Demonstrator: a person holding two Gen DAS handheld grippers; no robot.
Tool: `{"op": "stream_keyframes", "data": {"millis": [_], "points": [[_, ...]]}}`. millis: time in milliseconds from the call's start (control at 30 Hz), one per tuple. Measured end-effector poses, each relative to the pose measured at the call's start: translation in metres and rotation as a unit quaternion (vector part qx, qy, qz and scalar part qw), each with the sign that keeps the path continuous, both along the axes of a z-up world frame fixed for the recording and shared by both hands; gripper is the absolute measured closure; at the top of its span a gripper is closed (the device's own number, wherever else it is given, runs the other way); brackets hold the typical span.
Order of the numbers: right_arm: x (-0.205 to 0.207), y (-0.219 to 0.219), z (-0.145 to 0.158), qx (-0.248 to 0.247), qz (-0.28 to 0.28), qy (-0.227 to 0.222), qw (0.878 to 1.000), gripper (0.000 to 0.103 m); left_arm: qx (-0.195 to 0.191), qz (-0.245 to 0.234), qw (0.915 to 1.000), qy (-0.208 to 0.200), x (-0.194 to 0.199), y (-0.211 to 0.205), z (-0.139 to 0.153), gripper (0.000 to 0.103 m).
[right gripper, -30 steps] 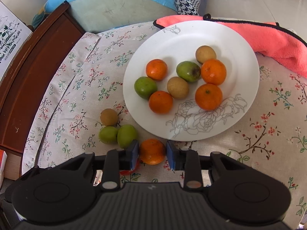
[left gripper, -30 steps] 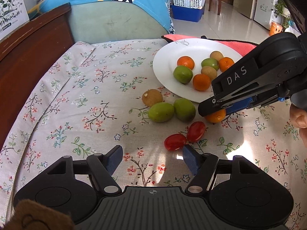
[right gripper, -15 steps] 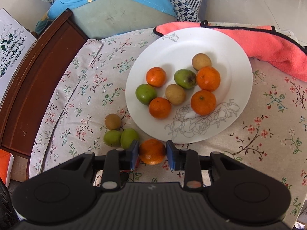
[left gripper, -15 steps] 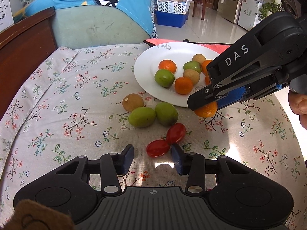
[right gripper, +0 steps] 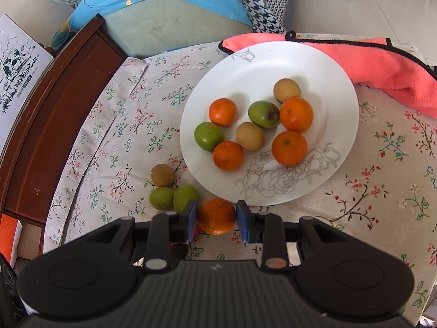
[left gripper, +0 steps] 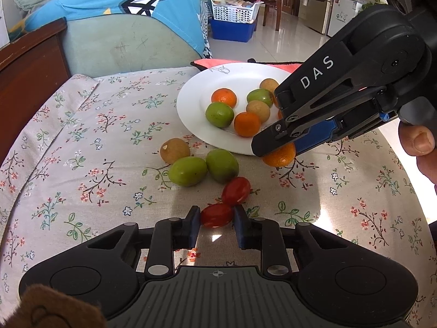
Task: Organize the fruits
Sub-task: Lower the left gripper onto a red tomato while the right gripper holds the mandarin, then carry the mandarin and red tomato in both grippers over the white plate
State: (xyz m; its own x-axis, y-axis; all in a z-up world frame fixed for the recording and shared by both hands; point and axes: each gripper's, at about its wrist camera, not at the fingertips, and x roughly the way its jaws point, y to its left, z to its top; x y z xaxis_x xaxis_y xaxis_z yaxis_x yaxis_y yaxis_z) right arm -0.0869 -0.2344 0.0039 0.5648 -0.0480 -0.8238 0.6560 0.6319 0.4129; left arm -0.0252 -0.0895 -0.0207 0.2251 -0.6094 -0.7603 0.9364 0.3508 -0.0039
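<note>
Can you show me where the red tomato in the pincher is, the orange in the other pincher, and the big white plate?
red tomato [left gripper: 217, 215], left wrist view, middle of its skin.
orange [right gripper: 217, 216], right wrist view, its top.
white plate [right gripper: 273, 63], right wrist view, bare far part.

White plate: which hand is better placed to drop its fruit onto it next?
Right, probably. The right gripper is shut on the orange at the white plate rim. The left gripper grips a cherry tomato farther back, behind other fruit.
</note>
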Motion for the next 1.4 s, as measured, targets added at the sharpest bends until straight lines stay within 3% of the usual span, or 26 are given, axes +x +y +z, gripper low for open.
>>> {"op": "stream_keyframes", "data": {"millis": [267,567,867,1400], "points": [[-0.002,-0.003,0.005,0.002,-0.001,-0.012,1.0,0.072,-0.002,0.011,0.9999,0.002,0.001,0.0,0.007,0.079],[-0.014,-0.025,0.03,0.006,-0.02,-0.064,0.998,0.072,-0.052,0.049,0.9973,0.017,0.011,-0.001,0.039,0.079],[-0.032,-0.051,0.061,-0.026,-0.034,-0.119,0.992,0.072,-0.09,0.076,0.9925,0.031,0.021,-0.016,0.067,0.079],[-0.044,-0.082,0.061,-0.034,-0.079,-0.123,0.989,0.072,-0.108,0.106,0.9871,0.053,0.048,-0.077,0.068,0.079]]}}
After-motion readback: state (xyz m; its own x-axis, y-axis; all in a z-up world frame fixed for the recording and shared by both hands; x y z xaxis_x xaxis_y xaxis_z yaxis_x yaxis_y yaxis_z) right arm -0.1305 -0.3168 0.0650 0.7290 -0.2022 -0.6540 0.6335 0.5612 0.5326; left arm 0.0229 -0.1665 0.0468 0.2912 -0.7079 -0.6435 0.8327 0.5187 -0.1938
